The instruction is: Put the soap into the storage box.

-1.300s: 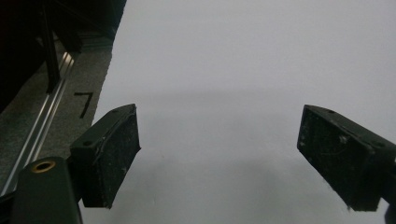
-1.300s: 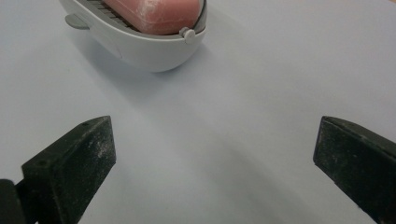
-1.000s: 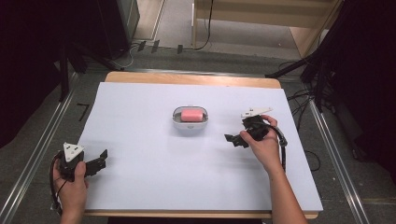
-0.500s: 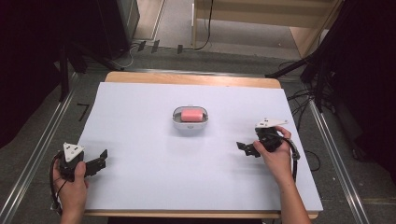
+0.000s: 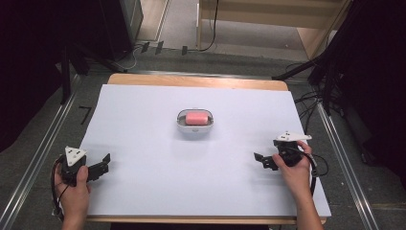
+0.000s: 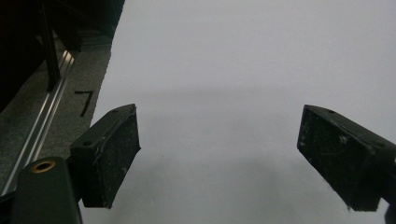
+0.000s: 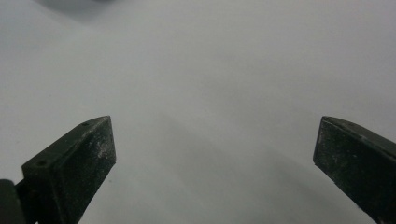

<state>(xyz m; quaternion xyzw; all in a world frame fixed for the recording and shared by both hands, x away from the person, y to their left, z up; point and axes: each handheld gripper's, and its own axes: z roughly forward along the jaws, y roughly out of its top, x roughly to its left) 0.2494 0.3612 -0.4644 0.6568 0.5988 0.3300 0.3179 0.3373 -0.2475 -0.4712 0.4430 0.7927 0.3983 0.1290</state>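
Observation:
A small white dish [image 5: 181,125] with a pink block [image 5: 196,118] in it sits mid-table on the white sheet. My left gripper [image 5: 102,163] rests at the front left corner, held by a hand, its jaws wide apart with nothing between them. My right gripper [image 5: 261,161] is at the front right, also hand-held, jaws spread and empty, pointing left. In the left gripper view the gripper [image 6: 219,163] looks over bare white sheet. In the right gripper view the gripper [image 7: 215,168] faces plain white surface too.
The white sheet [image 5: 143,143] covers a wooden table [image 5: 191,81]. Metal rails [image 5: 38,148] run along both sides on the floor. Cables [image 5: 306,100] lie at the right. A black mark [image 6: 84,100] sits on the floor left of the sheet.
My right gripper has pulled back from near the dish toward the front right of the table. The left gripper has stayed put.

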